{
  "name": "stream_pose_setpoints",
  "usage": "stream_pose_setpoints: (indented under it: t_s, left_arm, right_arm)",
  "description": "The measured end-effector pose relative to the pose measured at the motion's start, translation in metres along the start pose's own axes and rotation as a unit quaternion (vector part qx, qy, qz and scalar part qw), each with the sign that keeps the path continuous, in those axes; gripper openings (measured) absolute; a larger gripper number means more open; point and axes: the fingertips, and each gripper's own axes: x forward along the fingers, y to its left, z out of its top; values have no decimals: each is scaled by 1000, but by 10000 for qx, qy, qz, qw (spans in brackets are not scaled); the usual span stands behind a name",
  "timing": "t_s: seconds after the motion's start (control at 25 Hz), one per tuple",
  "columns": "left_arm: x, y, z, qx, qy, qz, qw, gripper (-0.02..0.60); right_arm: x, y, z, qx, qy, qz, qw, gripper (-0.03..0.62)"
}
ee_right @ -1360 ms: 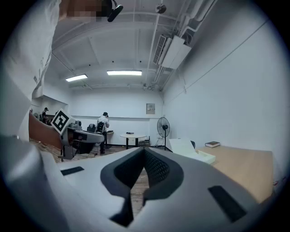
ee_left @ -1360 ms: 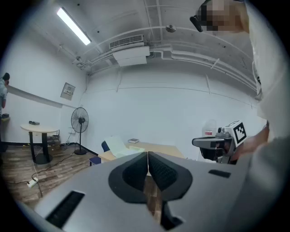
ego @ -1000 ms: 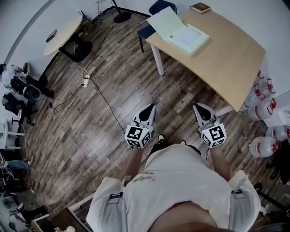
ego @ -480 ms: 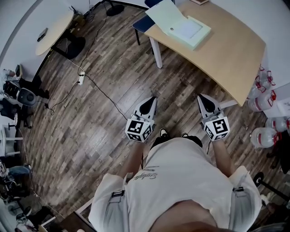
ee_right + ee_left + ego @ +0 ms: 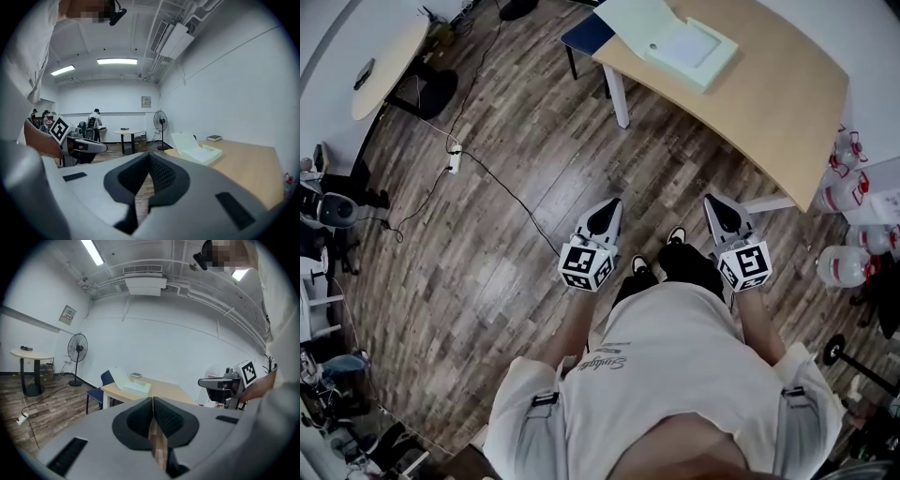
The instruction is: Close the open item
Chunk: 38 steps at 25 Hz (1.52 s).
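A pale green box (image 5: 692, 49) lies on the wooden table (image 5: 769, 94) with its lid (image 5: 636, 17) standing open; it also shows in the left gripper view (image 5: 134, 386) and the right gripper view (image 5: 202, 153). Both grippers are held in front of the person's body, well short of the table and over the floor. My left gripper (image 5: 613, 202) is shut with nothing in it, its jaws meeting (image 5: 153, 399). My right gripper (image 5: 710, 198) is also shut and empty, jaws together (image 5: 149, 154).
A blue chair (image 5: 585, 32) stands at the table's left end. A cable and power strip (image 5: 453, 165) cross the wood floor. A round table (image 5: 382, 58) stands at the far left, water bottles (image 5: 842, 264) at the right. A book (image 5: 213, 138) lies on the table and a fan (image 5: 161, 120) stands behind.
The person has walked toward the table; one shoe has stepped forward. The box has slid toward the top edge of the head view. Both grippers stay shut in front of the body.
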Motion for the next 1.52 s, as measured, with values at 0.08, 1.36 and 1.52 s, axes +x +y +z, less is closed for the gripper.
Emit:
stream_pose_setpoints:
  t_s: [0.08, 1.36, 1.52]
  left_arm:
    - [13, 5, 1, -8, 56, -34, 10000, 15]
    - [283, 107, 122, -52, 209, 575, 9981, 15]
    - [294, 131, 115, -68, 226, 481, 9986, 15]
  right_arm:
    - [12, -9, -1, 31, 45, 9, 10000, -6]
    - [243, -228, 3, 301, 313, 900, 9950, -6]
    - [264, -233, 3, 231, 308, 769, 9963, -6]
